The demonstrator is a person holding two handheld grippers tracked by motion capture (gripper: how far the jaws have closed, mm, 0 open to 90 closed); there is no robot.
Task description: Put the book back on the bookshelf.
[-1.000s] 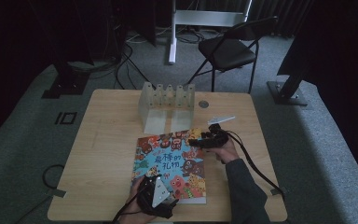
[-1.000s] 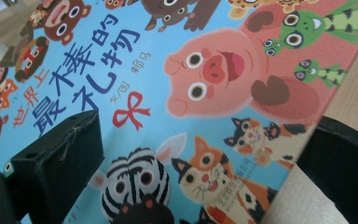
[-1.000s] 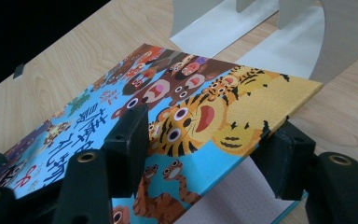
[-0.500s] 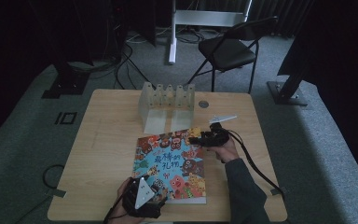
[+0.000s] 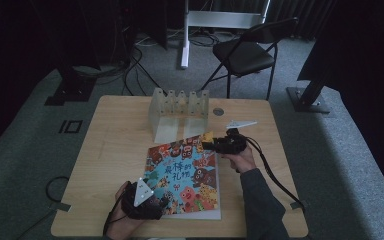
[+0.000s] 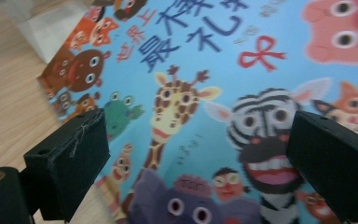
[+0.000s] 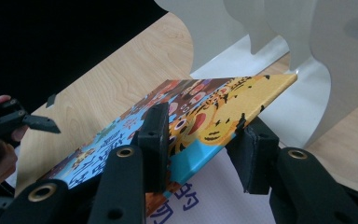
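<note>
While the right gripper (image 5: 211,145) at centre frame has been closing, it pinches the book cover's (image 7: 223,112) lifted corner. The left gripper (image 5: 164,201), low in frame, hovers with jaws spread over the book (image 5: 185,175).

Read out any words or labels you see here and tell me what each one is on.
"最棒的礼物", big blue title on the picture book's cover.
"世界上", small red characters beside the title.
Tiny line by the giraffe: too blurred to read.
Blue print on the page under the lifted cover: cut off, unreadable.
</note>
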